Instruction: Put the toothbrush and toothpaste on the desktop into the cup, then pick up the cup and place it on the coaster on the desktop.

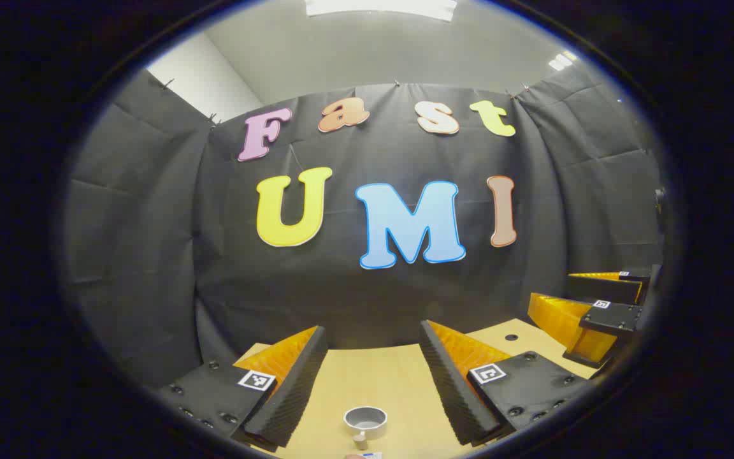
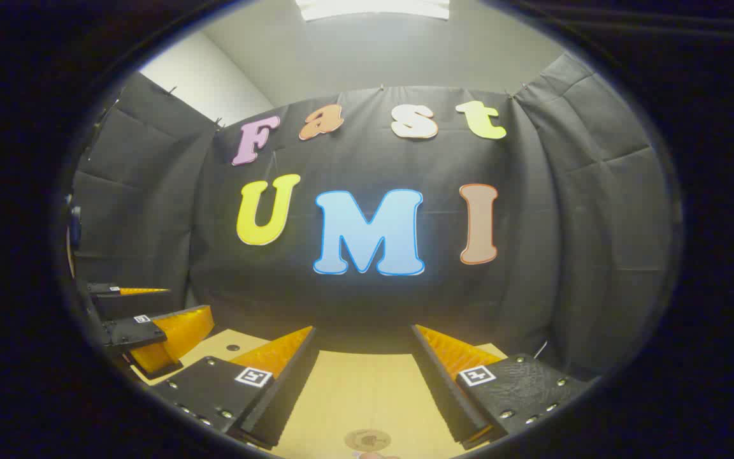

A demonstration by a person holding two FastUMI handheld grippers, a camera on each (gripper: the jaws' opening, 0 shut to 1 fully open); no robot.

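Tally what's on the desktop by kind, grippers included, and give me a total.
Cups: 1, grey cup
Coasters: 1, round coaster
Grippers: 2, left gripper and right gripper, both with jaws apart
Total: 4

Both views sit low over the desk, facing the back wall, side by side.

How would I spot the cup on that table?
Find the pale wooden table under the black cloth wall. Between the left gripper's open fingers, near the bottom edge of the left gripper view, sits the cup: small, grey, round, open-topped, with a stubby handle.
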